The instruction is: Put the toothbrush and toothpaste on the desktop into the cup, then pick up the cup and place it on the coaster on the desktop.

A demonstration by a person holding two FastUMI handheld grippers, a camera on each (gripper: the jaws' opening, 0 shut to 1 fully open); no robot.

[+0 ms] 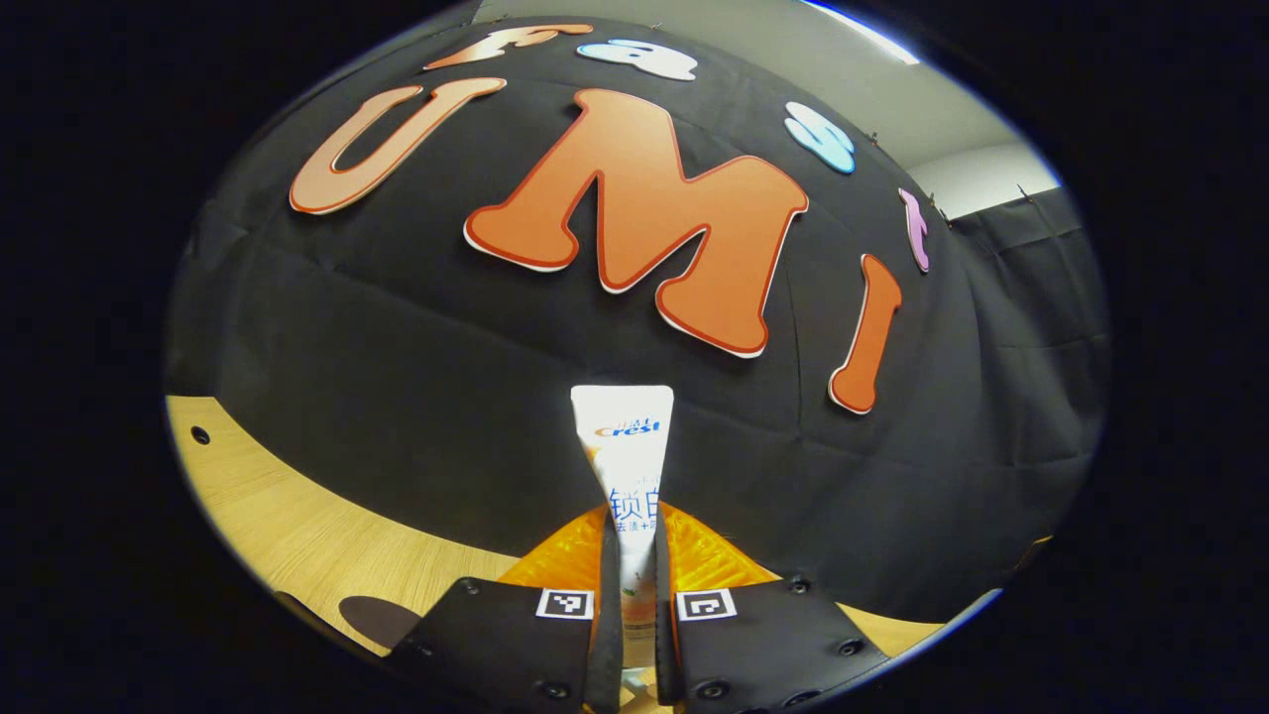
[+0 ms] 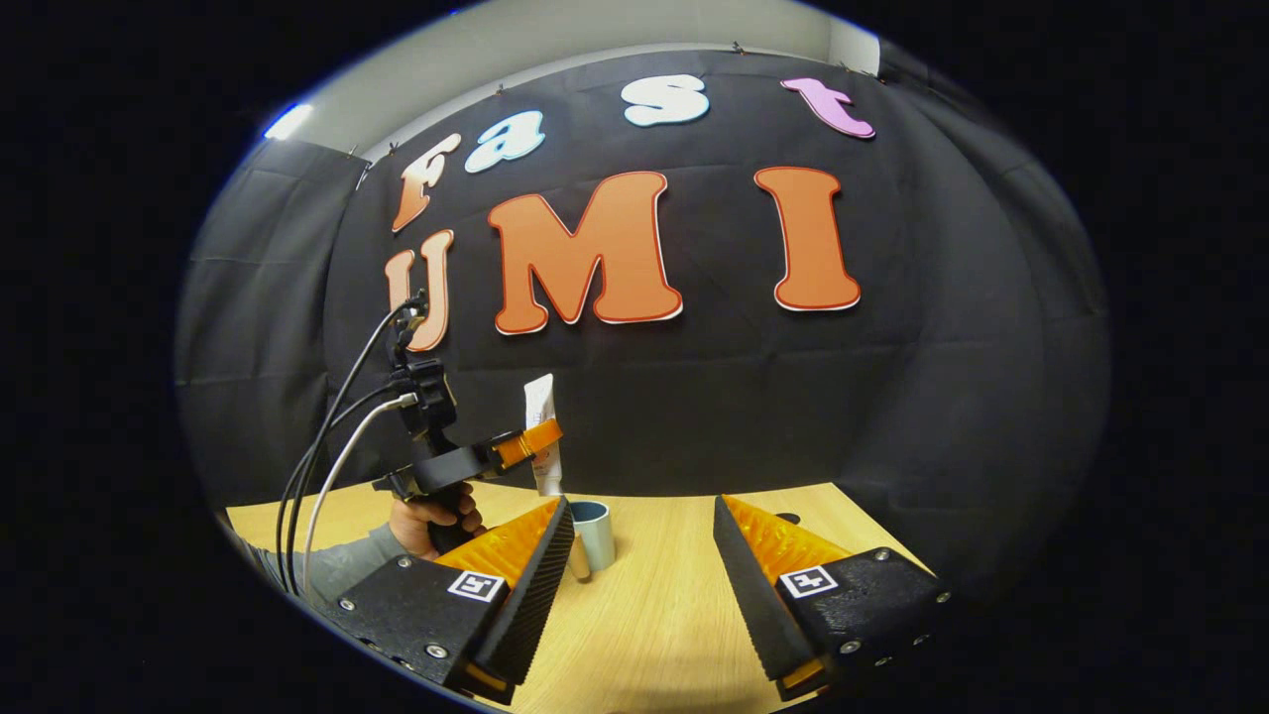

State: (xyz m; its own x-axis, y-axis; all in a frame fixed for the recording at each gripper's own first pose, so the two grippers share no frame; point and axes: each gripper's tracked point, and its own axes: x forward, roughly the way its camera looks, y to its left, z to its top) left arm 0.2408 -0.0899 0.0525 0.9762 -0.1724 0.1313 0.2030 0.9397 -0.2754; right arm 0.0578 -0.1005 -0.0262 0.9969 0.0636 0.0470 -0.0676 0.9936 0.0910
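Left tool (image 1: 634, 595) clamped on toothpaste (image 1: 627, 466), tube upright, held above the cup (image 2: 595, 534) on the surface (image 2: 654, 605). Right tool (image 2: 639, 565) apart, low, near cup.

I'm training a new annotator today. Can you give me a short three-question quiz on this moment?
1. True or false: the left hand-held gripper is shut on the toothpaste tube.
2. Where is the tube relative to the cup? A) inside it B) held upright above it C) lying on the desktop
3. Fill in: the right hand-held gripper is ____ and holds nothing.

Key: 1 true; 2 B; 3 open.
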